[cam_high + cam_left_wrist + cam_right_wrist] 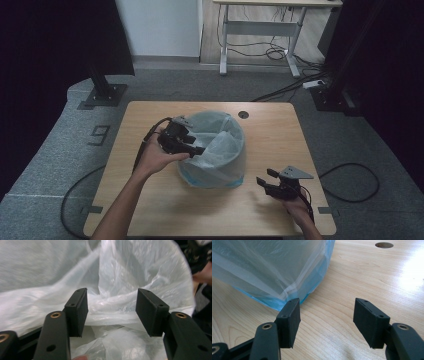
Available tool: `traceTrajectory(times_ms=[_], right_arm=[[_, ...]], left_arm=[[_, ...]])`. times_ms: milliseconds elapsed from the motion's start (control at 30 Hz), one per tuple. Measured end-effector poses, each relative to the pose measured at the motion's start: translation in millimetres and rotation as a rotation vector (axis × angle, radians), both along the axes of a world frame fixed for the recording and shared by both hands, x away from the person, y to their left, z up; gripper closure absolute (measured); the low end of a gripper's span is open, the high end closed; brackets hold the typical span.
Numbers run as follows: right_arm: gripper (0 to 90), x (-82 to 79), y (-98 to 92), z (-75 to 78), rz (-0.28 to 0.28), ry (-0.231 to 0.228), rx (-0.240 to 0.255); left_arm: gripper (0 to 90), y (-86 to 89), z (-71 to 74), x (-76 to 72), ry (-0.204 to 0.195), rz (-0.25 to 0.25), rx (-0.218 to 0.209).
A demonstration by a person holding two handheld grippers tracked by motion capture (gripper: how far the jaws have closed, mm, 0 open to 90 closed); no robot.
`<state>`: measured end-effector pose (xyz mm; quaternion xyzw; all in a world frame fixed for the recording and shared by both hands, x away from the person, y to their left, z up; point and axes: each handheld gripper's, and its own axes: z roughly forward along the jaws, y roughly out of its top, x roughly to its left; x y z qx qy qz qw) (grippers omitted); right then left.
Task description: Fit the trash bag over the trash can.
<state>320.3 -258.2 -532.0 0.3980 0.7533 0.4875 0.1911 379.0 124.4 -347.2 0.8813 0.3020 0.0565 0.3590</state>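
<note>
A round bin (216, 167) lined with a thin translucent bag (222, 142) stands in the middle of the wooden table (272, 135). My left gripper (200, 150) reaches over the bin's left rim into the bag. Its jaws stand apart in the left gripper view, and my left gripper (112, 312) has crumpled white bag film (140, 270) lying across the gap, not pinched by the pads. My right gripper (265, 177) hovers low over the table at the bin's right front, open and holding nothing. Past my right gripper (327, 320), the bin's blue-tinted base (274, 272) sits close ahead to the left.
A round cable hole (243, 114) lies in the table behind the bin, also seen as a hole (384, 245) in the right gripper view. Beyond the table are grey carpet, a black stand base (102, 94), a desk frame (260, 30) and loose cables (350, 182).
</note>
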Motion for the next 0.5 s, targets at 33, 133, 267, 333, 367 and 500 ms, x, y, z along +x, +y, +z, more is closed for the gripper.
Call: traceTrajectory(times_ms=[33, 133, 267, 333, 367, 500], right_arm=[[37.6, 0.0, 0.0, 0.0, -0.001, 0.0, 0.0], [37.5, -0.1, -0.1, -0.2, -0.002, 0.0, -0.002], [37.5, -0.1, 0.6, -0.6, -0.001, 0.001, -0.006], [37.5, -0.3, 0.6, -0.6, -0.001, 0.001, -0.008], [37.5, -0.3, 0.5, -0.6, -0.001, 0.001, -0.008], [37.5, 0.1, -0.4, -0.7, -0.011, 0.001, -0.009]], left_arm=[[41.4, 2.4, 1.8, -1.5, -0.011, 0.005, -0.014], [39.8, 10.3, 5.6, -5.4, -0.04, 0.022, -0.054], [39.1, 19.1, 4.4, -9.2, -0.077, 0.051, -0.069], [39.0, 23.9, 4.2, -11.3, -0.086, 0.057, -0.083], [38.9, 26.8, 4.2, -12.7, -0.094, 0.063, -0.093], [38.4, 37.4, 2.7, -18.8, -0.11, 0.079, -0.099]])
